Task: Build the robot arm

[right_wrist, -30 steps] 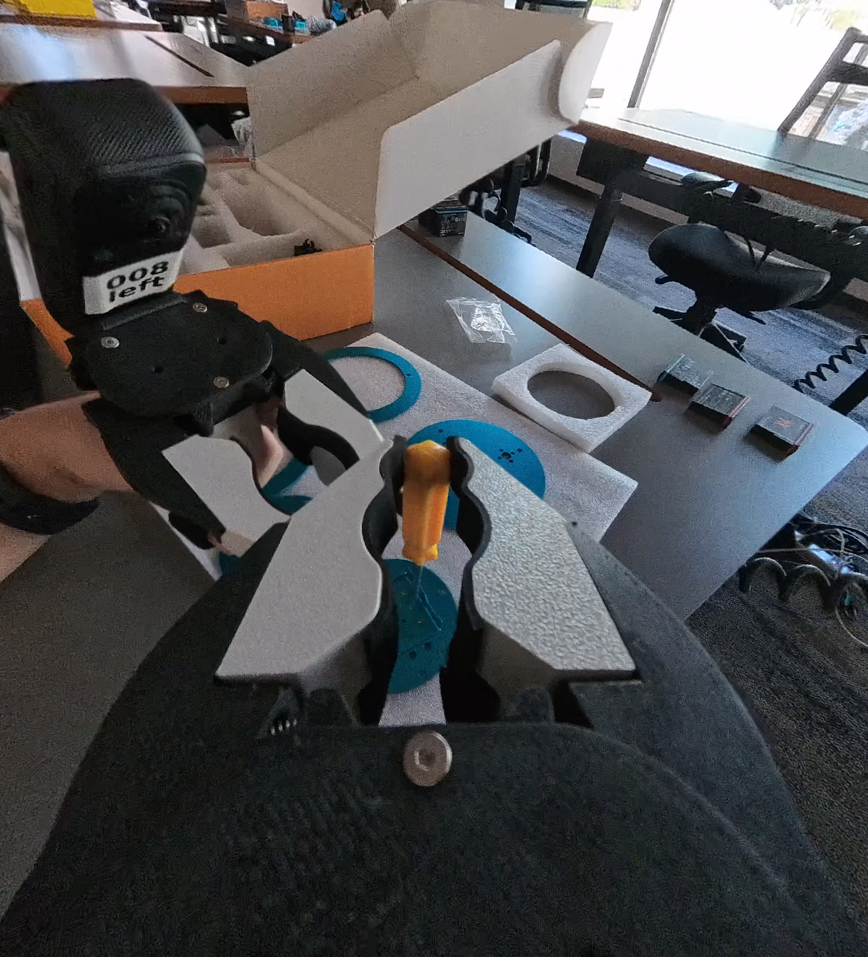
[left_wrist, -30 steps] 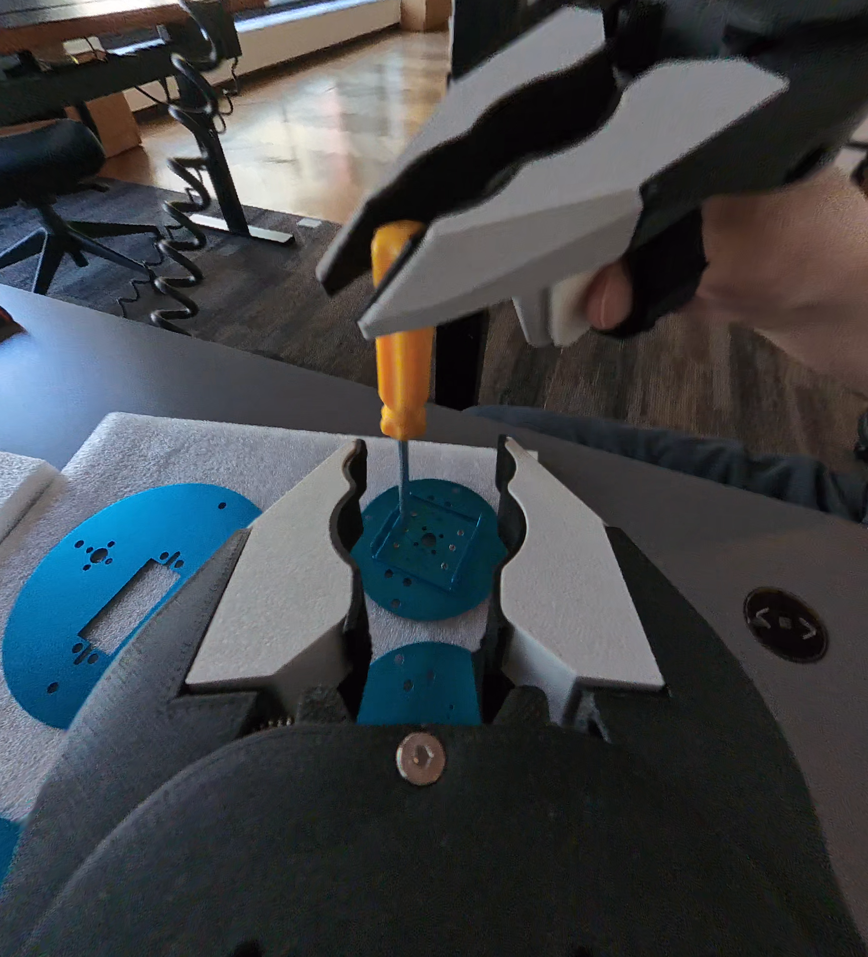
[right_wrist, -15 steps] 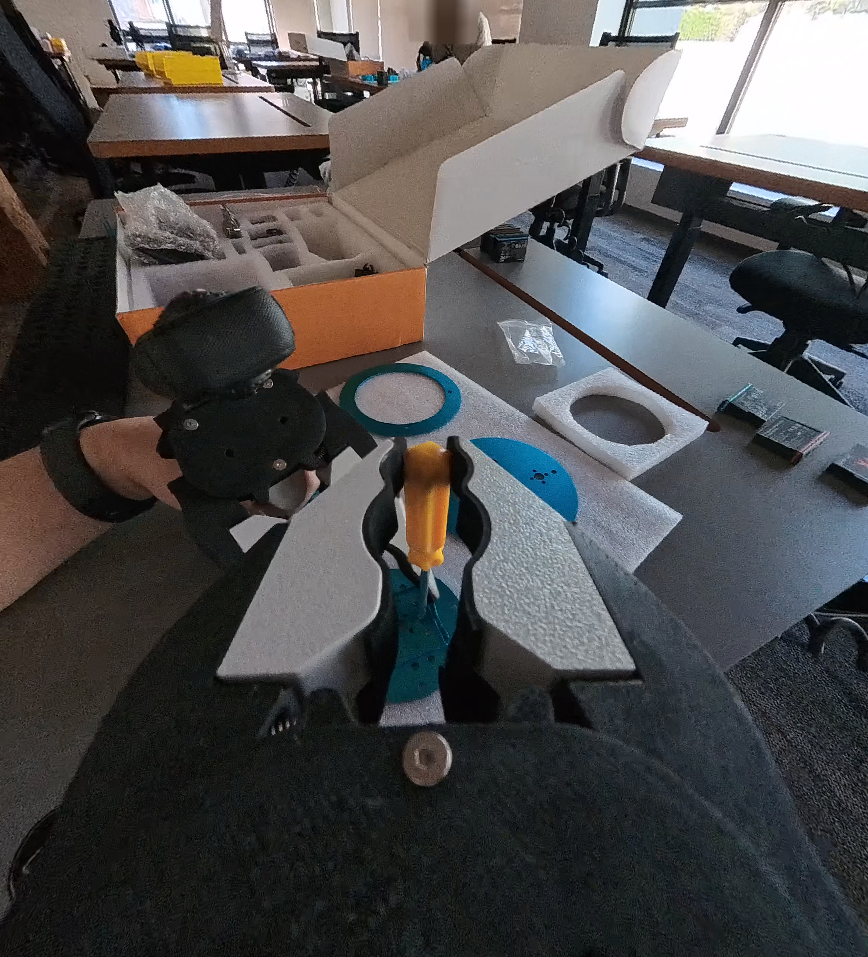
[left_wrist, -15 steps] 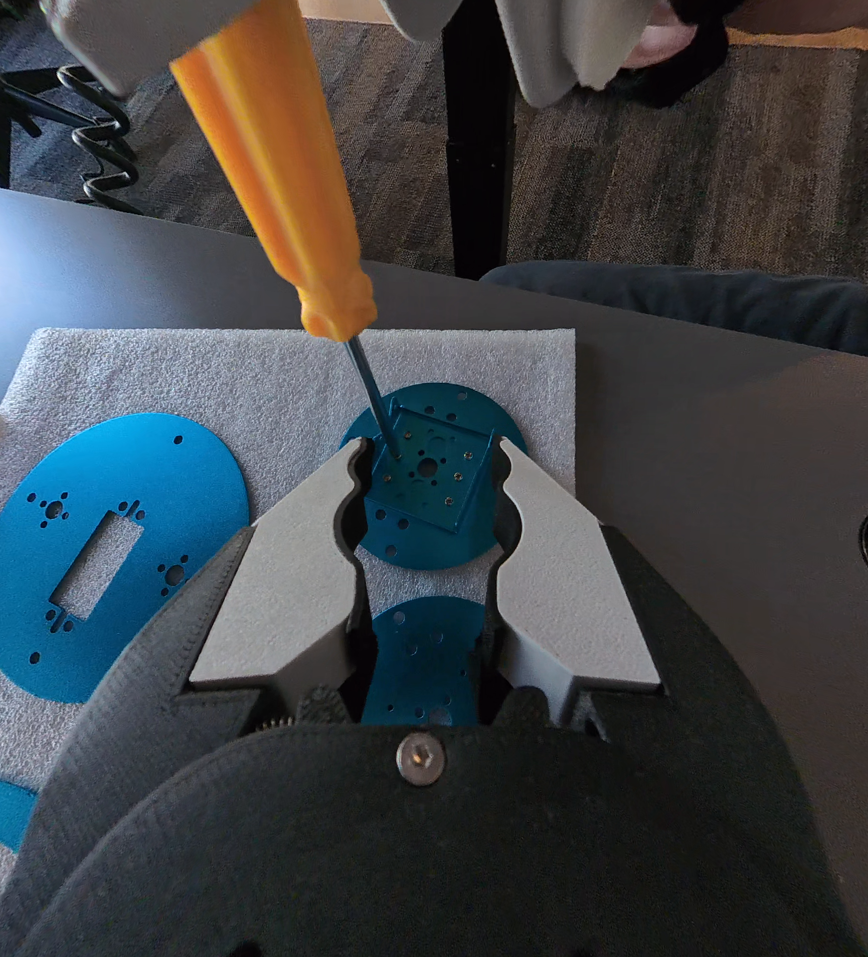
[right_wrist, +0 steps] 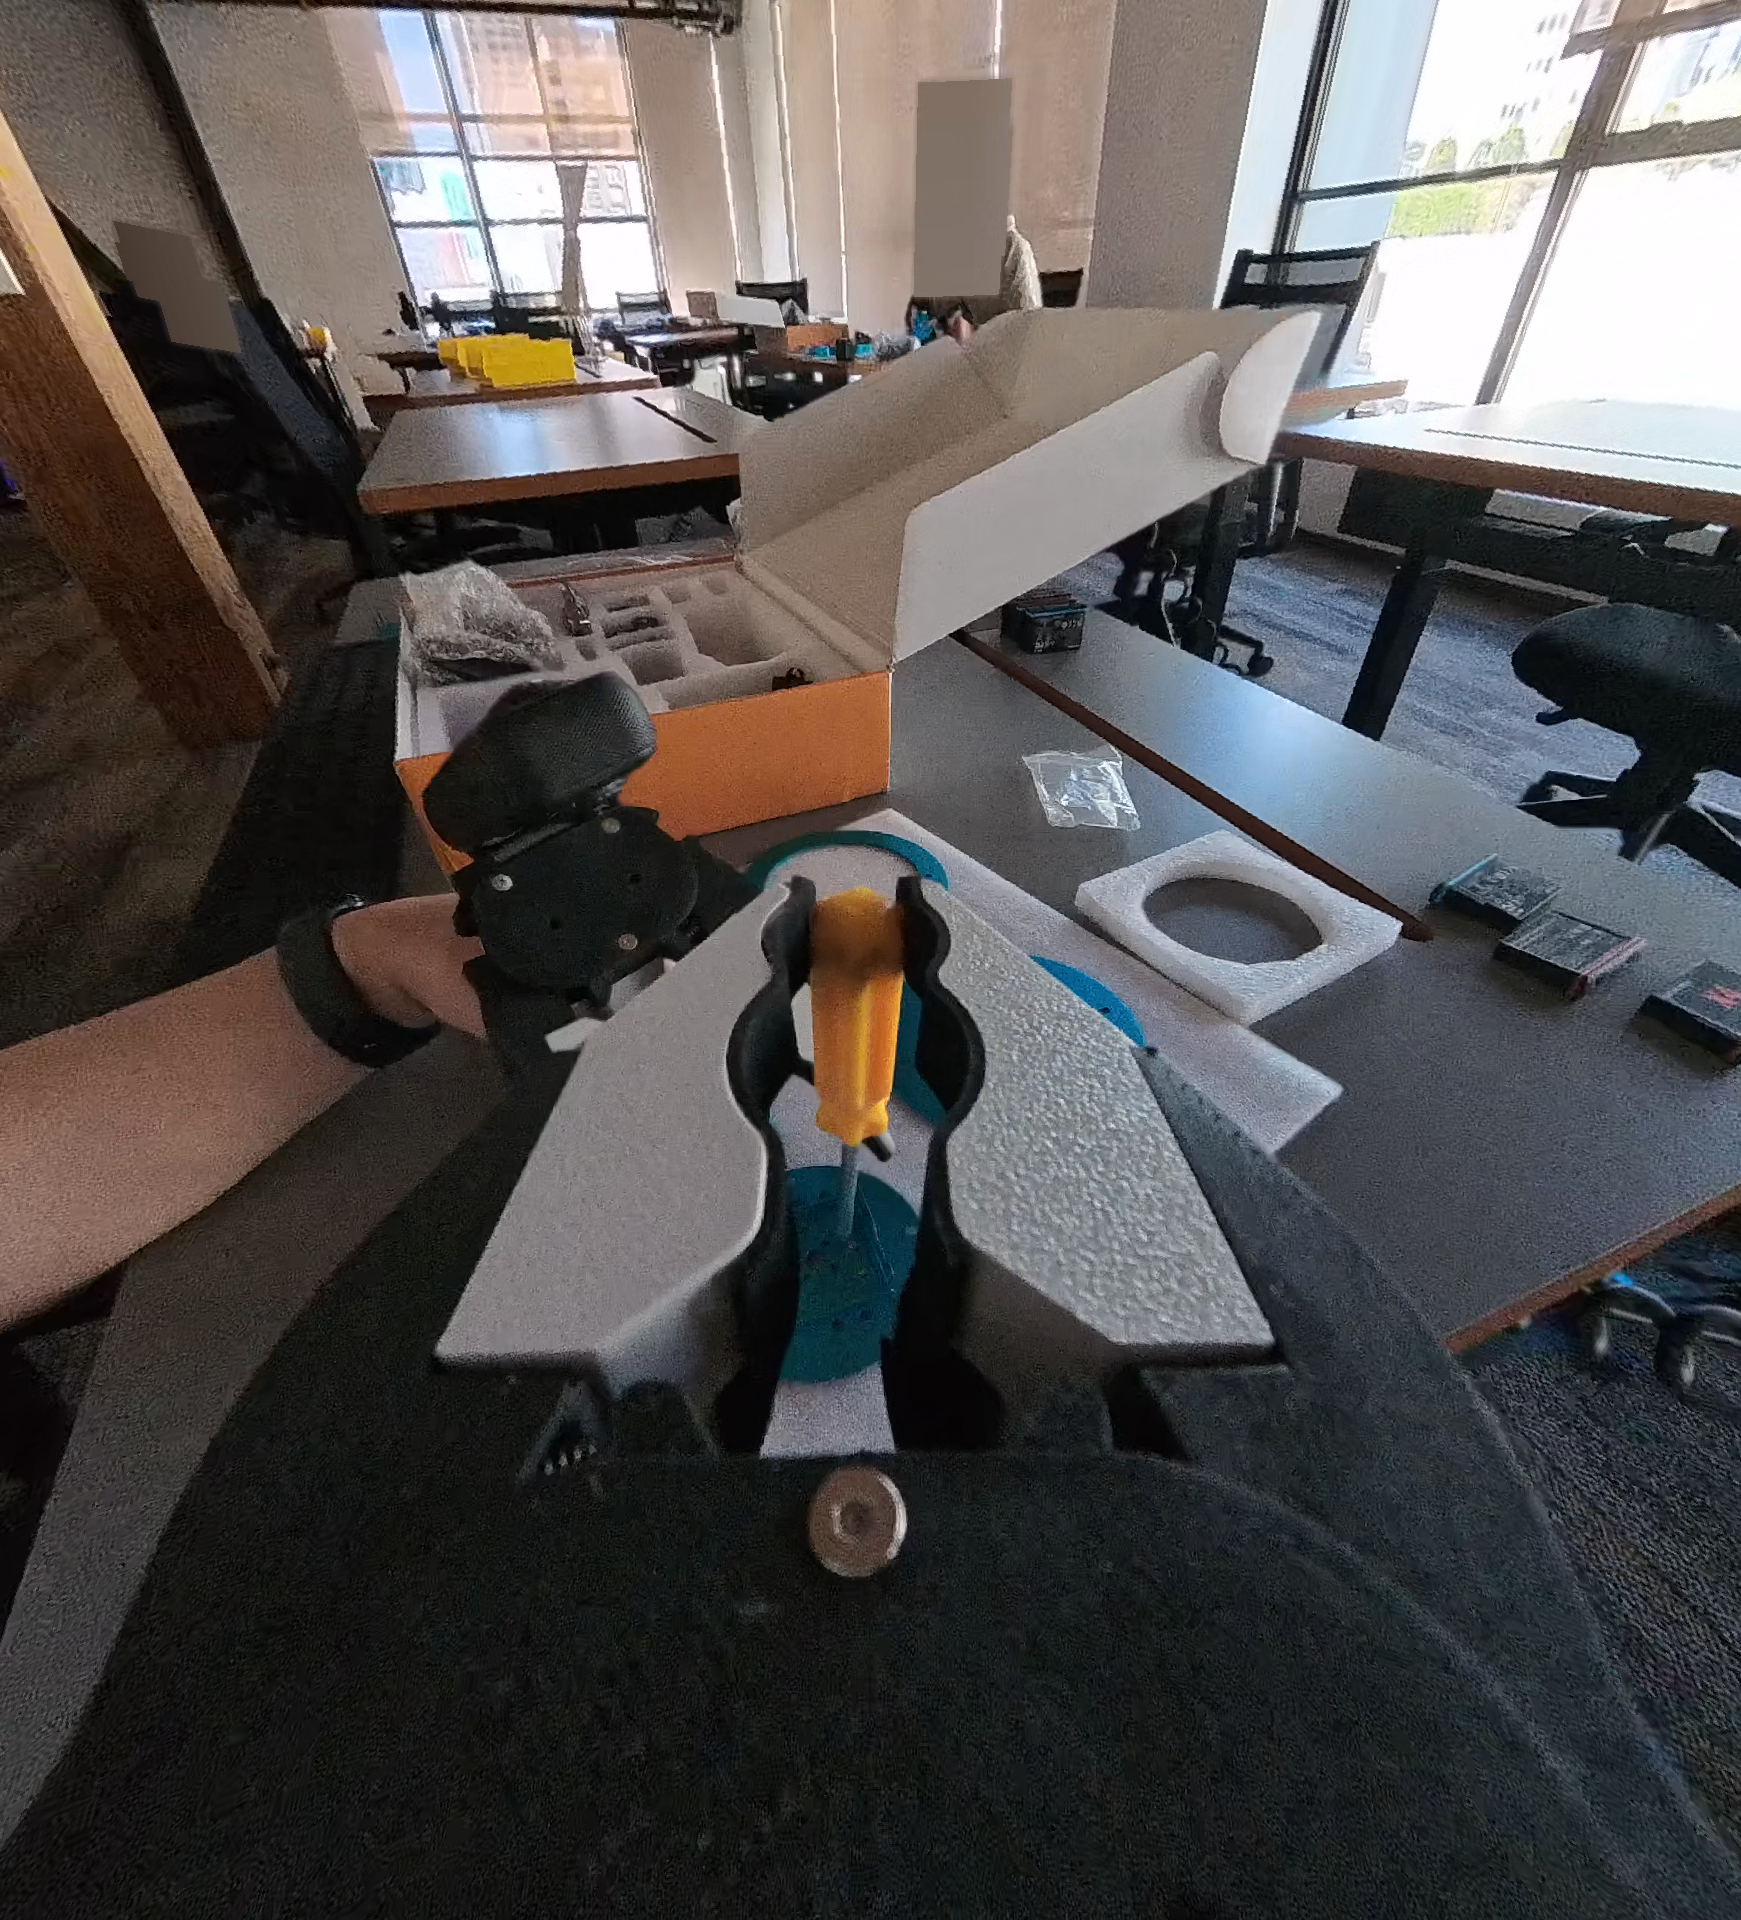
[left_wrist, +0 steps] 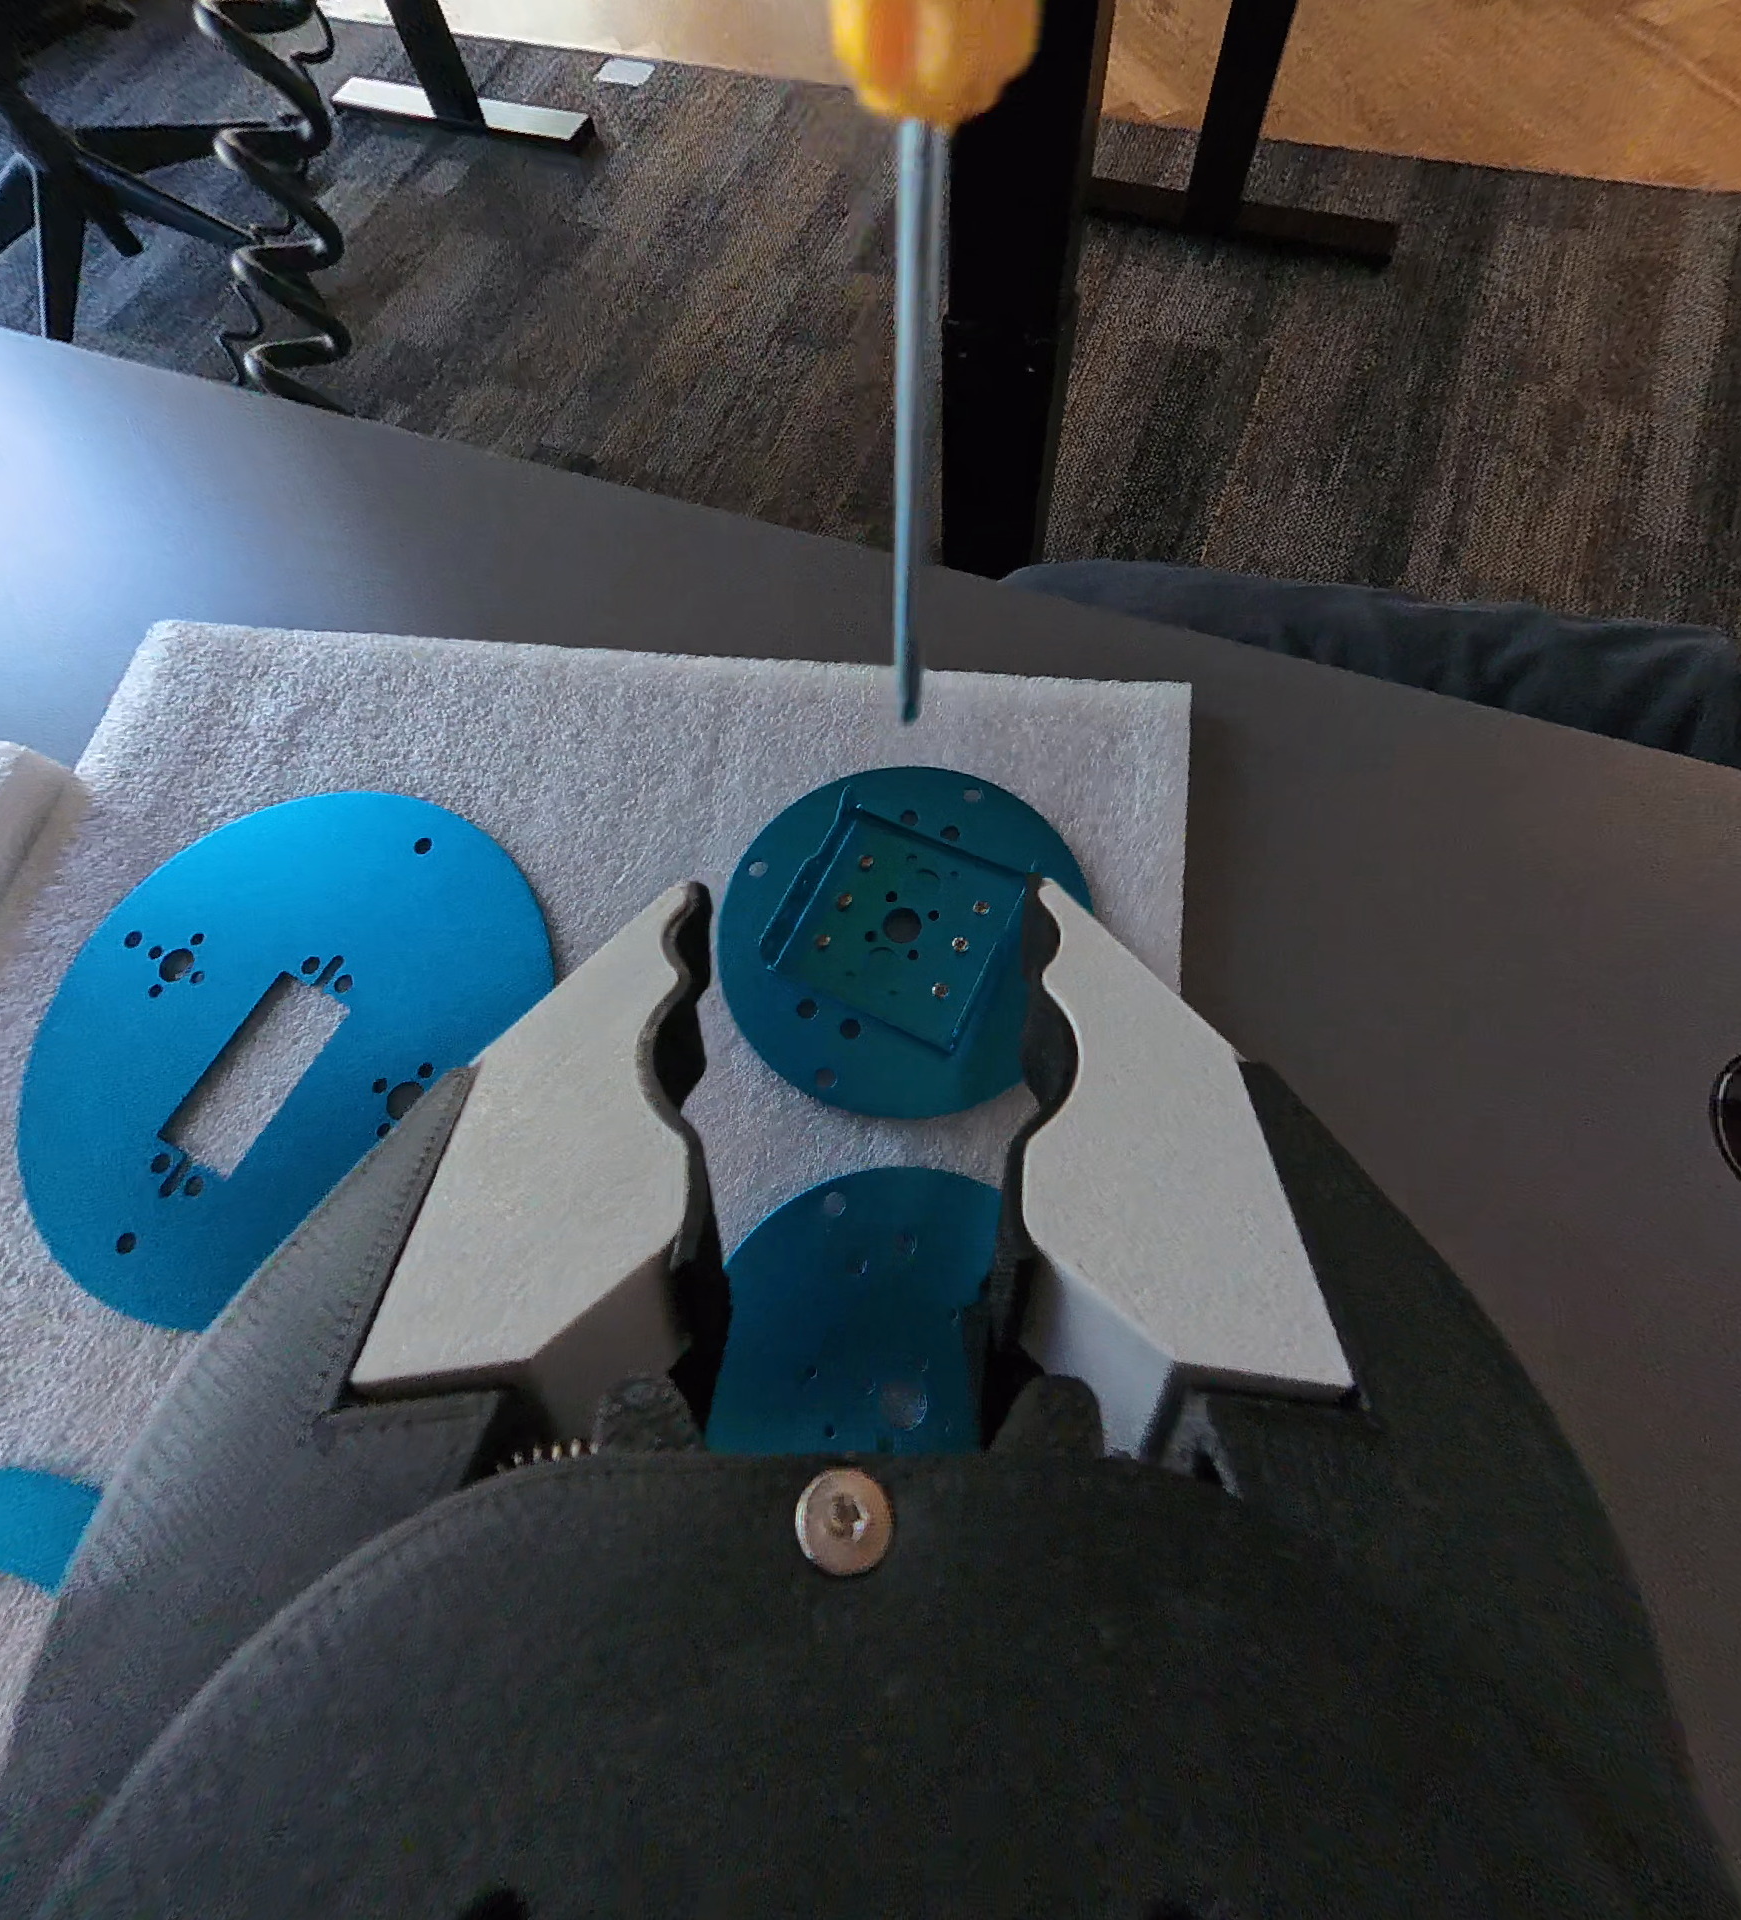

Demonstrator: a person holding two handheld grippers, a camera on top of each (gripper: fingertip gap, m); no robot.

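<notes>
Pinching one orange screwdriver (right_wrist: 853, 1023), the right gripper (right_wrist: 853, 904) holds its tip above one round blue plate (left_wrist: 902, 940). The left gripper (left_wrist: 871, 914), fingers spread and empty, flanks that plate on one white foam sheet (left_wrist: 533, 727).

left tongs (left_wrist: 871, 930) parted (nothing between), right tongs (right_wrist: 850, 920) clamped, left forearm (right_wrist: 118, 1122) extended

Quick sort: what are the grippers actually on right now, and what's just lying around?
At the grippers:
right gripper shut on orange screwdriver
left gripper open, nearest round blue plate with square bracket, on foam sheet

Lying about:
oval blue plate
plain round plate
foam frame
plastic bag
orange box
black packs
</notes>
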